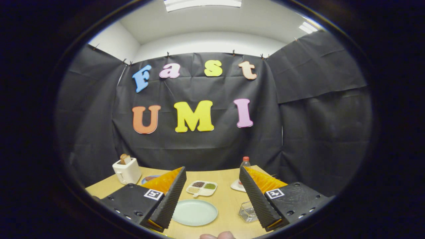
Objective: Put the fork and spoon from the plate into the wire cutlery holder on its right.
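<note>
Gripper (212, 199) gapes above round plate (195, 212).

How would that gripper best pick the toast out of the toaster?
Probably by the top edge of the toast that sticks up from the white toaster, coming down from above, fingers across its flat faces. The gripper is open, holding nothing.

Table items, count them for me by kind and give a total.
Toaster: 1
Plates: 2, a pale green plate and a blue plate
Divided dish: 1
Bottle: 1
Wire holder: 1
Total: 6
Gripper jaws open above the table.
</note>
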A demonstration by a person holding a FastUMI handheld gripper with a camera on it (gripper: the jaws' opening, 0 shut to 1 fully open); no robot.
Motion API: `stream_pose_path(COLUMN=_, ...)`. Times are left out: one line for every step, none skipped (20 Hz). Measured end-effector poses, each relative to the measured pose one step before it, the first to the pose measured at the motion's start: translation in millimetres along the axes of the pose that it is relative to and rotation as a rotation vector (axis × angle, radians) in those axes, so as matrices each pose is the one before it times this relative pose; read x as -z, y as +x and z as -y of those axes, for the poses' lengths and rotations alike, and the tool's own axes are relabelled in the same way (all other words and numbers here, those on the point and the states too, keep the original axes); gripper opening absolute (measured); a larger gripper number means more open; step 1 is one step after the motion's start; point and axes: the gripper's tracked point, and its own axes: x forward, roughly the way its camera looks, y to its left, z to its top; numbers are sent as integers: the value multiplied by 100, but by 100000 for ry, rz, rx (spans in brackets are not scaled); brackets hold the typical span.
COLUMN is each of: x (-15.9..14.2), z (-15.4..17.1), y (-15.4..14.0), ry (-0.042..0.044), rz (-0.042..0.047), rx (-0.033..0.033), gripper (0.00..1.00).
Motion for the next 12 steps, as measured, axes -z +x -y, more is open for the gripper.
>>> stream_pose_path(x=52, z=176, y=-35, ry=-52, rz=-3, rx=226, gripper=96)
stream_pose_path(x=32, z=134, y=18, ry=-19, rz=45, rx=417, gripper=96)
stream_pose_path(x=90, z=19, y=30, ry=-510, rz=-139, rx=240, gripper=96)
stream_pose_path(x=209, z=-62, y=-55, ry=-975, rz=-269, rx=169, gripper=96)
stream_pose_path(x=-19, z=62, y=-29, ry=-904, rz=74, rx=281, gripper=96)
stream_pose_path(x=-293, z=133, y=-21, ry=-41, rz=308, rx=220, gripper=96)
stream_pose_path(x=-163, z=49, y=-36, ry=448, rz=201, rx=166, gripper=96)
stream_pose_path(x=-103, z=41, y=-22, ry=1014, rz=96, rx=35, gripper=96)
stream_pose_path(x=-12, z=-27, y=12, ry=749, rz=-35, rx=-64, gripper=96)
stream_pose_path(x=117, z=-12, y=67, ry=290, rz=-117, rx=31, gripper=96)
stream_pose_path(x=185, z=-138, y=30, ry=-361, rz=-520, rx=-199, gripper=96)
stream_pose_path(x=191, z=-97, y=45, ry=-461, rz=-342, rx=-190, gripper=96)
